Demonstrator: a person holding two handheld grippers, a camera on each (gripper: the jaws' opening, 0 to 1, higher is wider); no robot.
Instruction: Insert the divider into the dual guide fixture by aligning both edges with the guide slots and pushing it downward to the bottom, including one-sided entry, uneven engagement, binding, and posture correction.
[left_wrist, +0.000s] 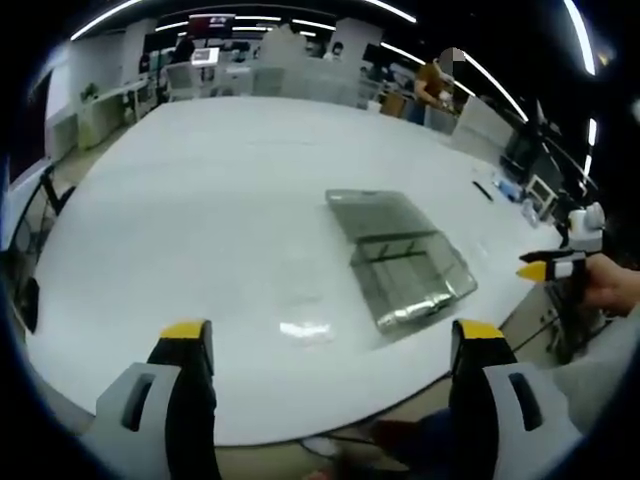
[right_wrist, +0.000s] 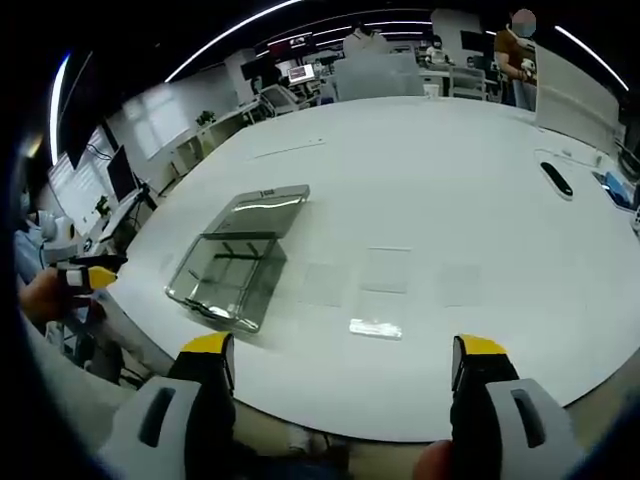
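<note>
I hold my left tool (left_wrist: 330, 335) out over the near edge of the big white counter (left_wrist: 200, 200), its two yellow-tipped jaws spread wide with nothing between them. My right tool (right_wrist: 342, 350) is the same: jaws parted, released, hanging above the counter's edge with only bare white surface between the tips.

The clear guide fixture (left_wrist: 400, 257) lies flat on the counter, a transparent tray-like box with dark slot lines across its inside. In the left gripper view it sits ahead and to the right of my left tool, well apart from the jaws. In the right gripper view the same fixture (right_wrist: 240, 255) lies ahead and to the left, also well clear of my right tool. I cannot tell whether a divider is already seated in it; the material is see-through and the inner lines are too faint to sort out.

On the counter to the right of the fixture in the right gripper view lie several thin clear sheets (right_wrist: 385, 270), flat and nearly invisible, with a bright glint on one small piece (right_wrist: 375, 328) closer to me. Whether one of these is the divider, I cannot say.

Farther off a dark pen-like object (right_wrist: 556, 179) rests on the counter, and a person (right_wrist: 515, 60) stands at the far side of the room.
</note>
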